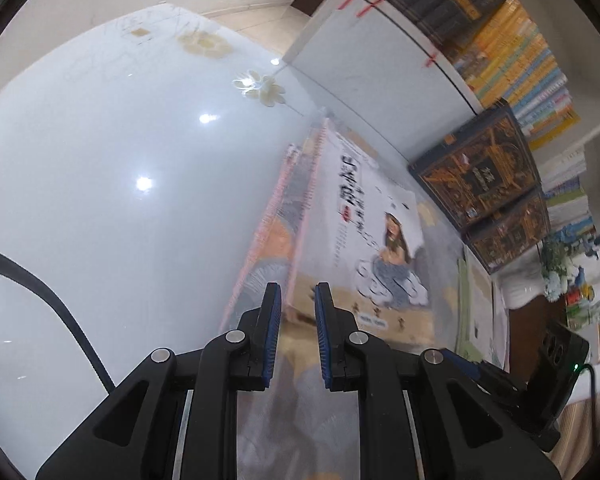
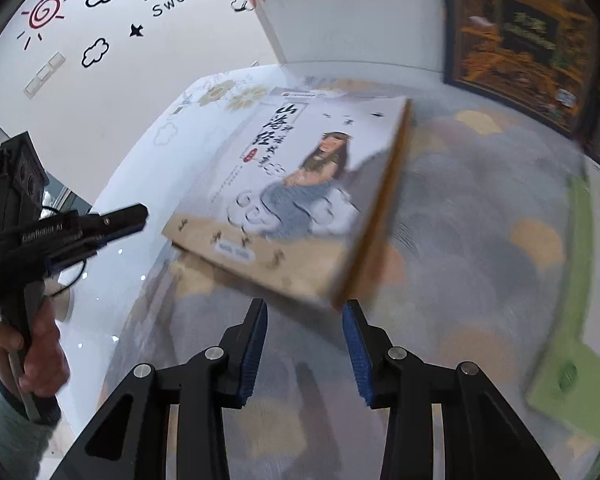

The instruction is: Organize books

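From the left wrist view, the left gripper point(image 1: 298, 300) hangs with its jaws spread a little and nothing between the blue pads point(image 1: 274, 320). Just ahead of them lies the white-covered book point(image 1: 364, 236), the one with a seated woman drawn on it, resting on a larger patterned book point(image 1: 268, 248) whose pink edge runs along the glossy white table point(image 1: 100, 160). Beyond, at the table's far side, a white bookcase point(image 1: 380, 64) holds rows of spines, and dark ornate volumes point(image 1: 480, 172) lean against it.

From the right wrist view, the right gripper point(image 2: 305, 320) is also spread and empty, its tips close to the near corner of the same white-covered book point(image 2: 300, 176), which looks tilted, its orange spine edge raised toward the right. I cannot tell whether anything supports that corner. The left gripper point(image 2: 120, 216) shows at the left, held in the person's hand point(image 2: 32, 348), well apart from the book. A green-edged book point(image 2: 572, 320) lies off to the right.

The risk, as I judge it: the cover is slick and the book sits loose on another, so a one-sided nudge could slide it away, and a shallow pinch at the corner could let it swing out.
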Motion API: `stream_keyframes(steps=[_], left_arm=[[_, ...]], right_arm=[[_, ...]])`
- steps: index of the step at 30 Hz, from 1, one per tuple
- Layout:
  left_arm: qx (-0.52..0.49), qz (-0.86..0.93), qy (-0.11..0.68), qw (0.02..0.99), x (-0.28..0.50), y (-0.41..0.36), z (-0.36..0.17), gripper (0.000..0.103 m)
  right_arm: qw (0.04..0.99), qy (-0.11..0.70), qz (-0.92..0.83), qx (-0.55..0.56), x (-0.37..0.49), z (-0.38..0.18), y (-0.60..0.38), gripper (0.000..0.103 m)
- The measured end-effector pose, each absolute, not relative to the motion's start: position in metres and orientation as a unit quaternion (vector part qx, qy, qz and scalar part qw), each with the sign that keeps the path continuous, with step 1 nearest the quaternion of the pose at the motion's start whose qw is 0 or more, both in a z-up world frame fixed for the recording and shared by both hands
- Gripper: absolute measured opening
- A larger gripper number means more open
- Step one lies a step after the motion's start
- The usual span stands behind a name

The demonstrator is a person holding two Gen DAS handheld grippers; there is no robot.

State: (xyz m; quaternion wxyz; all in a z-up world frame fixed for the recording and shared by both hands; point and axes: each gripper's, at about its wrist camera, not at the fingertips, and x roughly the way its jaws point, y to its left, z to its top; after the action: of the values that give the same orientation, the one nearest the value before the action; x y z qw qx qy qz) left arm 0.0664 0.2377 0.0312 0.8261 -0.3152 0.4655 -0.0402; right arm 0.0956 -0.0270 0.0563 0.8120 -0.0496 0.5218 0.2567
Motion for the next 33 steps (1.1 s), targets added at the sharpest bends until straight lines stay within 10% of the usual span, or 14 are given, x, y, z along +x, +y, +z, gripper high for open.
stream_keyframes(steps=[33], left_arm=[[-0.163,-0.22,0.526,0.805,0.042,-0.053,0.11,0.037]], right_arm=[[0.866,0.467,0.048,0.171,0.004,0.13,-0.313,0.057]])
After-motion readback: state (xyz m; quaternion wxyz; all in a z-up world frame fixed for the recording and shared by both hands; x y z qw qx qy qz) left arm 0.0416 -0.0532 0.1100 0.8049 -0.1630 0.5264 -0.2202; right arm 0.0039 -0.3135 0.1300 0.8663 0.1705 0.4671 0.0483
